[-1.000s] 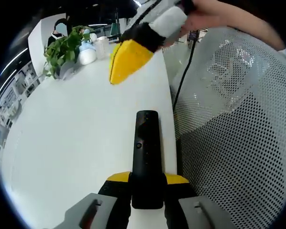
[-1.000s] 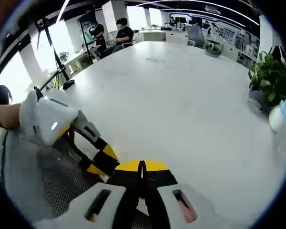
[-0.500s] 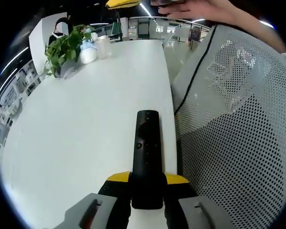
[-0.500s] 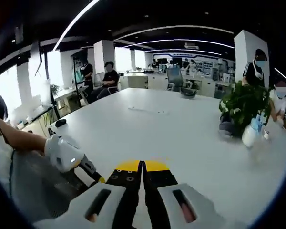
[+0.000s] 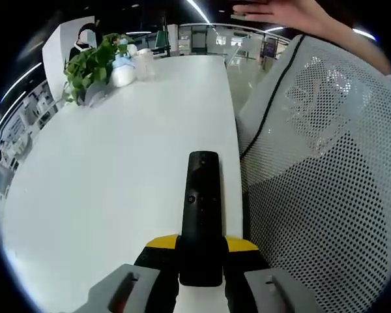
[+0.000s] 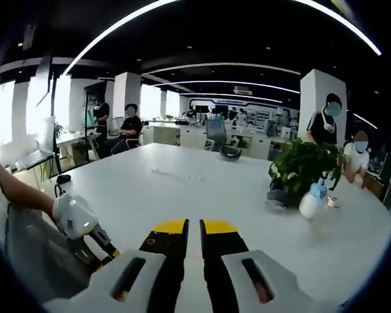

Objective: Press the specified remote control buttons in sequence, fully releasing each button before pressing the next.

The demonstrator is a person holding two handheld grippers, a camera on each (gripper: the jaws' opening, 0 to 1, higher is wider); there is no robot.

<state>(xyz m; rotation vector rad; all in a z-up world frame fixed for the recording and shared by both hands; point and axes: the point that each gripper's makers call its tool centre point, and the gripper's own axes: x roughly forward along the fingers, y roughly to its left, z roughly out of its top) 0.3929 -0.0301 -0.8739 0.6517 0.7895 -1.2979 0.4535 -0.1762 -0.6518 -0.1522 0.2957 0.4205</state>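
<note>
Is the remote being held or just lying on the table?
Held. The left hand-held gripper has its yellow-tipped jaws shut on the black remote's near end, and the remote points forward over the white table.

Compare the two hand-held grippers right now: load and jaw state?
The left hand-held gripper is shut on the black remote, holding it lengthwise over the white table. The right hand-held gripper carries nothing; its jaws stand a narrow gap apart, raised above the table. Both have yellow-and-black jaw tips.
</note>
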